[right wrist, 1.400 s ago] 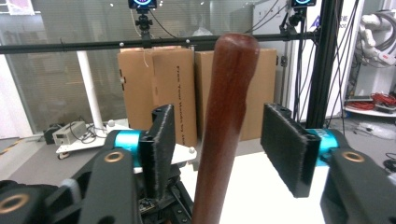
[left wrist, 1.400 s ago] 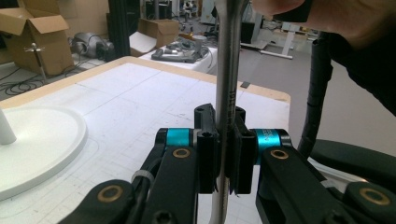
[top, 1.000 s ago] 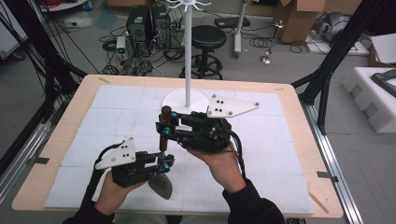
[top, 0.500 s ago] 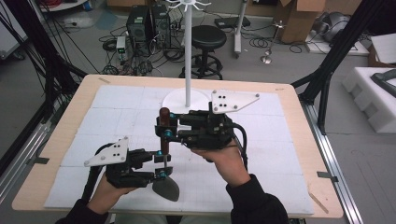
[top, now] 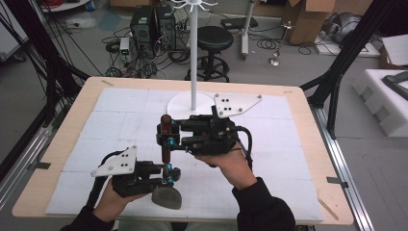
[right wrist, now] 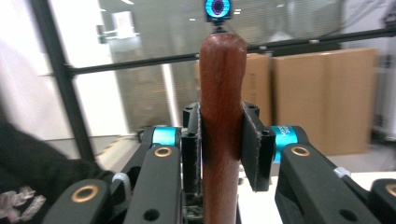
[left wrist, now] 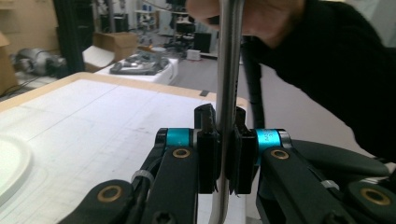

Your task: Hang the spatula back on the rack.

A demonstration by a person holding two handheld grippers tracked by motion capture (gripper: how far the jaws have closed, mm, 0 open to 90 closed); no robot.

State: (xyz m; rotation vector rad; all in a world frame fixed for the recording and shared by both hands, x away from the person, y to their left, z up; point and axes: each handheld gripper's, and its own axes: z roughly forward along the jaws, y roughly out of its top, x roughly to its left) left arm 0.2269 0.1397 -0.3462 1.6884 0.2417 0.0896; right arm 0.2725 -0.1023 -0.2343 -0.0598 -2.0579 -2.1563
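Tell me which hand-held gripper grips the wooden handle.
The right hand-held gripper: its jaws clamp the reddish wooden handle. The left hand-held gripper clamps the metal shaft instead.

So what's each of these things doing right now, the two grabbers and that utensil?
Left gripper: shut on the utensil's metal shank.
Right gripper: shut on its wooden handle.
Utensil: upright, dark head down near the table.
White stand: upright, untouched.

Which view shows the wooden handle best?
The right gripper view: the wooden handle stands large and upright, clamped between the right gripper jaws. The high view shows it small, at that gripper's tips. The left gripper view shows the metal shaft below it, clamped by the left gripper.
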